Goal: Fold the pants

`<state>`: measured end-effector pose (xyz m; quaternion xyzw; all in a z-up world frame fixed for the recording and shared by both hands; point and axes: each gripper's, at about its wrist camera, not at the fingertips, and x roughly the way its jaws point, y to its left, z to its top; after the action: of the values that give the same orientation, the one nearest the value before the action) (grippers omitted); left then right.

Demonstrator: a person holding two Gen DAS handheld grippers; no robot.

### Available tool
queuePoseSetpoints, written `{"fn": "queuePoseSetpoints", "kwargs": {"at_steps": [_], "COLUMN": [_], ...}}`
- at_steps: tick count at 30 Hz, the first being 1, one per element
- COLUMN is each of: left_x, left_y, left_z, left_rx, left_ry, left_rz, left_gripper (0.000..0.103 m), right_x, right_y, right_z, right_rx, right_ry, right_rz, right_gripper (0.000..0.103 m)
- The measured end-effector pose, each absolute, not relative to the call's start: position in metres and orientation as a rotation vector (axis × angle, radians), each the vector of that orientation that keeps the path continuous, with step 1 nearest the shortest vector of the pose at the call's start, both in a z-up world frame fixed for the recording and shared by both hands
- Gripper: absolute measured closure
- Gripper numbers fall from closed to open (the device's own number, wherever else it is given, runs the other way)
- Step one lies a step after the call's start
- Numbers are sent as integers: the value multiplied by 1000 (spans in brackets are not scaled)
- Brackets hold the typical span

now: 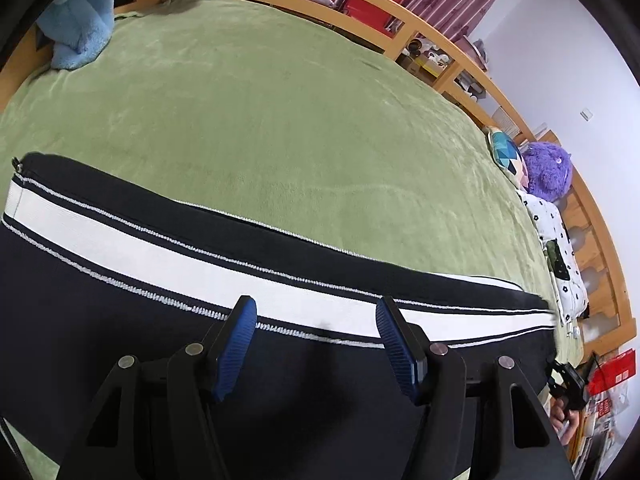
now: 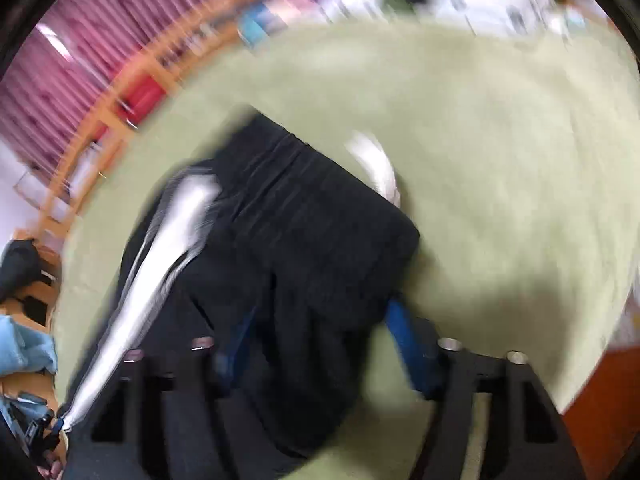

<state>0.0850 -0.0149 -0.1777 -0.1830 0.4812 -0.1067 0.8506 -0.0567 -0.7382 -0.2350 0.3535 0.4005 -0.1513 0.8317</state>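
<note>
Lying across the near part of a green blanket (image 1: pixel 280 120) on the bed, the dark pants (image 1: pixel 120 320) with a white side stripe stretch left to right. A blue towel (image 1: pixel 76 28) sits at the far left; a purple plush toy (image 1: pixel 546 172) and pillows lie at the right edge. A wooden bed rail (image 1: pixel 440 52) and striped curtains stand beyond. The left gripper (image 1: pixel 316 340) hangs spread above the stripe, holding nothing. The right gripper (image 2: pixel 324 344) is blurred; its jaws straddle dark cloth, grip uncertain.
</note>
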Motion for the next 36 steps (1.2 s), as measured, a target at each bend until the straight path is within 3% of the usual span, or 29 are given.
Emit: {"fn": "queuePoseSetpoints", "kwargs": {"at_steps": [2, 7, 14, 19, 27, 29, 31, 36], "left_x": [85, 90, 90, 89, 87, 89, 89, 87], "left_y": [-13, -5, 23, 48, 68, 71, 74, 79], "left_z": [-175, -173, -168, -166, -179, -182, -184, -185], "left_rx": [-356, -350, -378, -300, -284, -306, -324, -328], "left_ry": [1002, 1002, 979, 982, 976, 977, 976, 973], "left_rz": [-208, -195, -161, -111, -86, -95, -100, -107], "left_gripper": [43, 43, 43, 43, 43, 43, 43, 43], "right_x": [-79, -92, 16, 93, 160, 158, 155, 149], "right_y": [-733, -692, -591, -518, -465, -452, -448, -463], "right_z": [-228, -185, -138, -145, -196, -208, -208, -167], "right_rx": [736, 585, 302, 148, -131, -251, -298, -185], "right_ry": [810, 776, 755, 803, 1036, 1063, 1033, 924], "right_rz": [-365, -372, -53, 122, 331, 339, 331, 335], "right_gripper": [38, 38, 35, 33, 29, 36, 92, 96]}}
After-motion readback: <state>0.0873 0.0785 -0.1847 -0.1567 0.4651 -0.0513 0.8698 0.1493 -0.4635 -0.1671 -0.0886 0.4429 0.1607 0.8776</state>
